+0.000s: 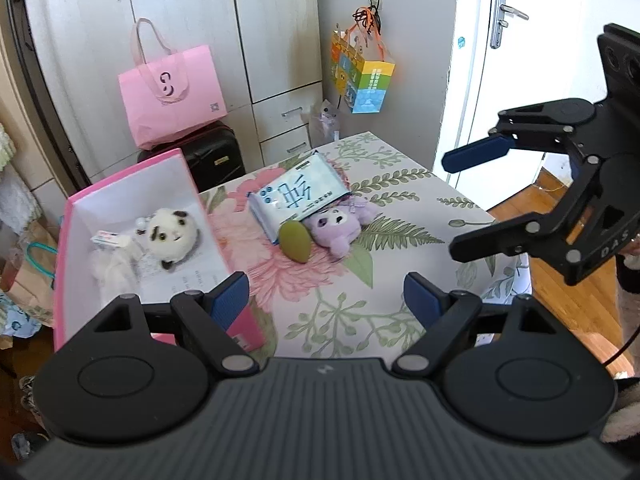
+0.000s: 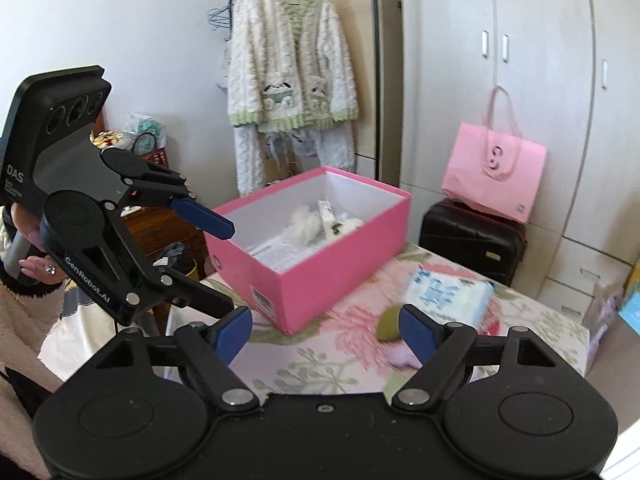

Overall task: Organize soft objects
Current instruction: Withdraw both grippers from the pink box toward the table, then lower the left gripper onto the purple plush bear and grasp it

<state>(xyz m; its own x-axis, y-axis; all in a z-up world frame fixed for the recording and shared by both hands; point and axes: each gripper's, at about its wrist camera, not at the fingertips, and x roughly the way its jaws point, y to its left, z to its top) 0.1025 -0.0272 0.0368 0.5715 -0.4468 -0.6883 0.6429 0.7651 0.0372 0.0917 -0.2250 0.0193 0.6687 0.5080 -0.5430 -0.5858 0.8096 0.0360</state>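
Note:
A pink box (image 1: pixel 132 176) (image 2: pixel 332 264) stands on the left of the floral table. Inside it lie a white panda plush (image 1: pixel 173 236) (image 2: pixel 346 227), a white fluffy piece (image 1: pixel 114 270) (image 2: pixel 302 222) and a small packet (image 1: pixel 107 239). On the table lie a blue-white tissue pack (image 1: pixel 298 196) (image 2: pixel 448 294), a green soft oval (image 1: pixel 295 242) (image 2: pixel 387 326) and a purple plush (image 1: pixel 338 222). My left gripper (image 1: pixel 326 300) is open and empty above the table's near part; it also shows in the right wrist view (image 2: pixel 224 264). My right gripper (image 2: pixel 326 330) (image 1: pixel 448 204) is open and empty.
A floral cloth covers the table (image 1: pixel 384 280). A black suitcase (image 1: pixel 212 152) with a pink bag (image 1: pixel 172 92) stands behind it by the white wardrobe. A colourful bag (image 1: pixel 362 80) hangs on the wall. A fleecy robe (image 2: pixel 288 80) hangs behind the box.

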